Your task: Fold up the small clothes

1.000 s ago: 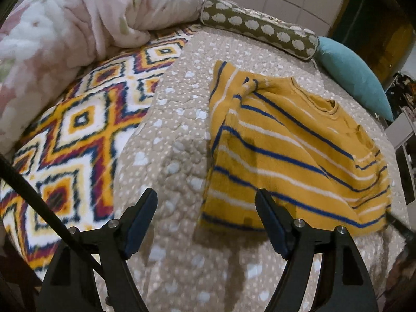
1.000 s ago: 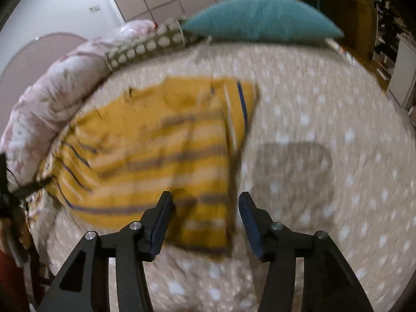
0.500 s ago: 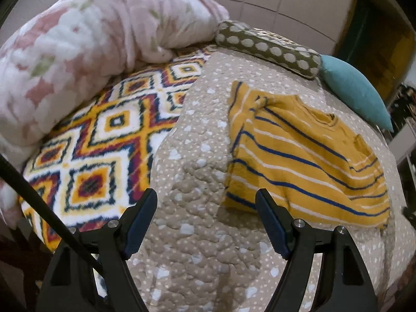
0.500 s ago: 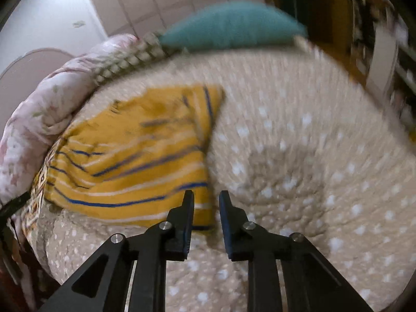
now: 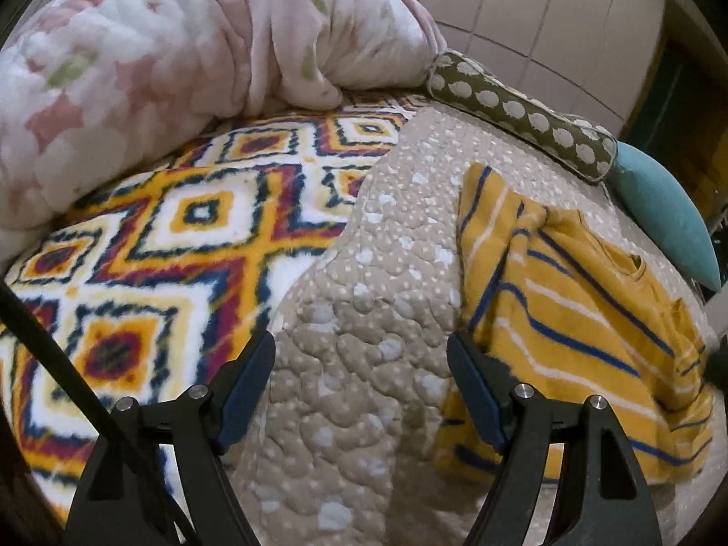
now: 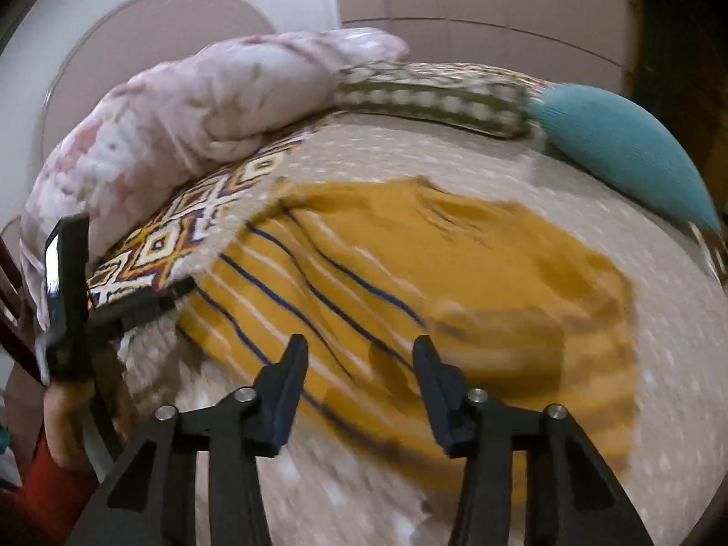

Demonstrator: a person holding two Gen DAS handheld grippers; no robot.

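A small mustard-yellow sweater with blue and white stripes (image 5: 578, 318) lies partly folded on the beige dotted quilt (image 5: 364, 318). My left gripper (image 5: 361, 386) is open and empty, low over the quilt just left of the sweater's near edge. In the right wrist view the sweater (image 6: 409, 273) is blurred by motion. My right gripper (image 6: 359, 373) is open and empty above the sweater's near edge. The left gripper also shows there at the far left (image 6: 136, 305).
A patterned diamond blanket (image 5: 159, 273) covers the bed's left side. A pink floral duvet (image 5: 159, 45) is piled at the back left. An olive dotted bolster (image 5: 523, 113) and a teal cushion (image 5: 664, 214) lie along the back.
My right gripper went from nearly shut to open and swung left over the sweater. My left gripper has drawn back and to the left, staying open.
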